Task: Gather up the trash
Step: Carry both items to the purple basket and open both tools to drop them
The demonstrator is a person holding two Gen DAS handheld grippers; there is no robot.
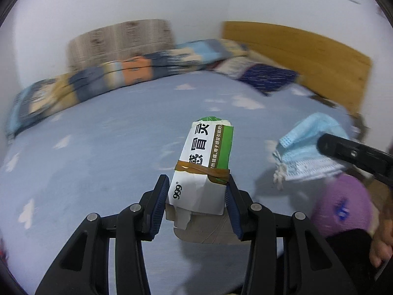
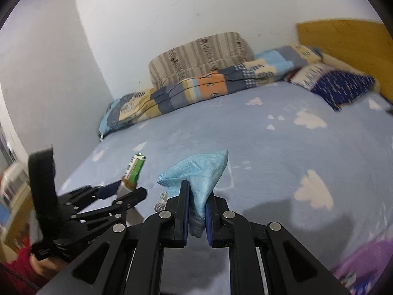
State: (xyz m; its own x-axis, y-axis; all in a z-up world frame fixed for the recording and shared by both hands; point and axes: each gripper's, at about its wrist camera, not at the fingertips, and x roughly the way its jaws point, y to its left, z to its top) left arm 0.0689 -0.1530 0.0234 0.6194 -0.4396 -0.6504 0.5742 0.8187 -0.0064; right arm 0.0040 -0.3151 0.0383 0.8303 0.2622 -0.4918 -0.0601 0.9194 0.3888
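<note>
Two grippers, each loaded, catalogued for you view by view.

Left wrist view: your left gripper (image 1: 197, 191), black with blue ribbed pads, is clamped on a white-and-green medicine box (image 1: 205, 164), crumpled cardboard bound with a brown rubber band (image 1: 203, 169), torn at its lower end, sitting centre frame above the bedsheet (image 1: 98, 152). The sheet is soft, pale blue, printed with white clouds. At right centre, your right gripper (image 1: 326, 145) shows only as a black bar against a pleated blue face mask (image 1: 309, 152) with white ear loops. A blurred purple item (image 1: 341, 206) sits lower right. A wooden headboard (image 1: 307, 56) fills the upper right.

Right wrist view: your right gripper (image 2: 197, 209) is pinched nearly together on the face mask (image 2: 199, 174), its thin fabric folded into a peak at centre. Only here do you see the left gripper (image 2: 122, 189) whole, lower left, with the box (image 2: 133, 169) edge-on. A patchwork quilt (image 2: 196, 86) and striped cushion (image 2: 201, 54) lie sharper, upper centre, beside a dark blue pillow (image 2: 341, 86).
</note>
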